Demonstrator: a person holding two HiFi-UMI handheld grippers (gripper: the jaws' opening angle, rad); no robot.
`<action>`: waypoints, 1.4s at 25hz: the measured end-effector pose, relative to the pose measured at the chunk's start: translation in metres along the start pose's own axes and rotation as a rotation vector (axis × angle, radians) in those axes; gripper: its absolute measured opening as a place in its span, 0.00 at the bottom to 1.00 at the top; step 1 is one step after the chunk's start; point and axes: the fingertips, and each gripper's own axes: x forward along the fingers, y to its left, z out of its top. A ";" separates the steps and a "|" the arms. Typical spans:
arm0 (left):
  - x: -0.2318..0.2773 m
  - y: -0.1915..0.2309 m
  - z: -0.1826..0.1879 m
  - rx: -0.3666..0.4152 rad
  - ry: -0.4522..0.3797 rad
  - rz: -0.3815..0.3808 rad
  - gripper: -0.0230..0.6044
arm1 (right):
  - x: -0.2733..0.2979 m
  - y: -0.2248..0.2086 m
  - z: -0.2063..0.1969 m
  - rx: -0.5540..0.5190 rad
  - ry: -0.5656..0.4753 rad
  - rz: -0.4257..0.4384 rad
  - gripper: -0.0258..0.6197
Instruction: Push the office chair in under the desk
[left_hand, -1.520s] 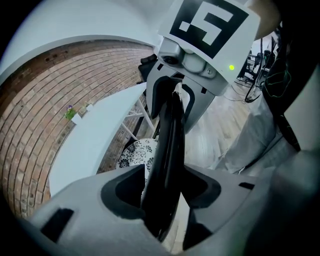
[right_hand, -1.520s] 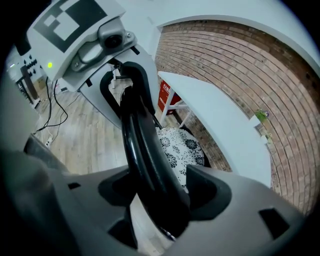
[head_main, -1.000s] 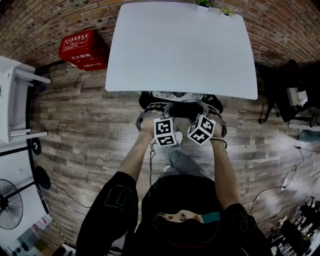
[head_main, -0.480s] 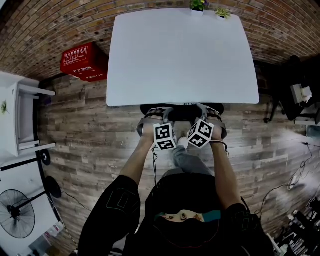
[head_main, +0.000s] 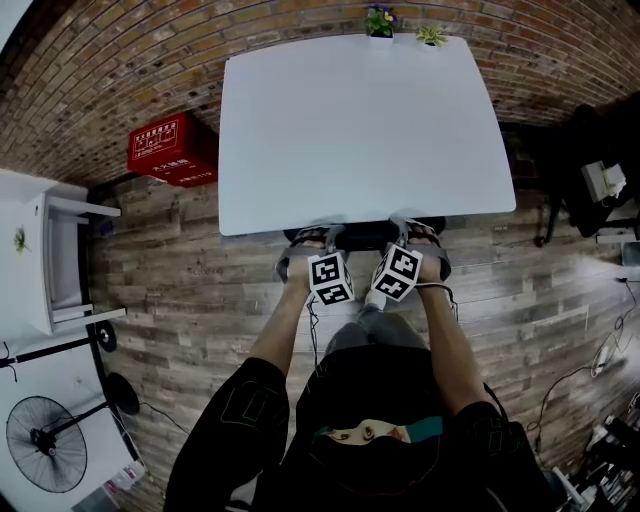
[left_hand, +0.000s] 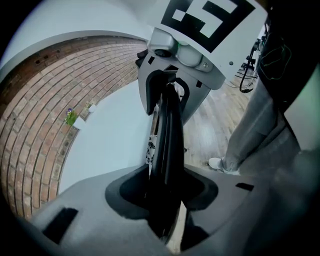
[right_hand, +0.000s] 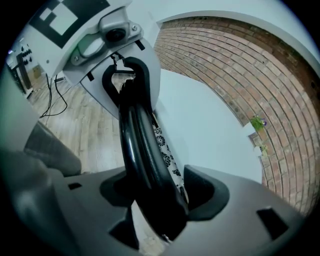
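Office chair (head_main: 365, 236) almost fully under white desk (head_main: 360, 130); only backrest top shows at desk's near edge. Left gripper (left_hand: 166, 200) pinches backrest rim (right_hand: 135, 145). Right gripper (right_hand: 155, 200) jaws closing, same rim between them. Risk: harder push jams backrest against desk edge, or rim slips free. Plank floor (head_main: 190, 270) before desk, brick wall (head_main: 120, 70) behind.

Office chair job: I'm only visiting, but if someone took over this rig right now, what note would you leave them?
Left tongs: clamped on the black rim of the chair back.
Right tongs: closing on the same rim, which sits between them and touches both pads.
Things: the office chair is almost wholly under the white desk; only its back shows at the near edge.
Done: chair pushed in.
Left: perhaps a last nudge, then let go with both tongs.
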 end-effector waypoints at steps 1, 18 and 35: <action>0.000 0.002 0.000 0.001 -0.001 0.012 0.29 | 0.000 -0.001 0.000 0.000 0.000 -0.001 0.45; -0.036 0.008 0.017 -0.051 -0.015 -0.159 0.36 | -0.034 0.000 0.018 0.101 -0.056 0.267 0.42; -0.221 0.255 0.138 -0.836 -0.876 0.471 0.05 | -0.215 -0.216 0.085 0.555 -0.785 -0.169 0.05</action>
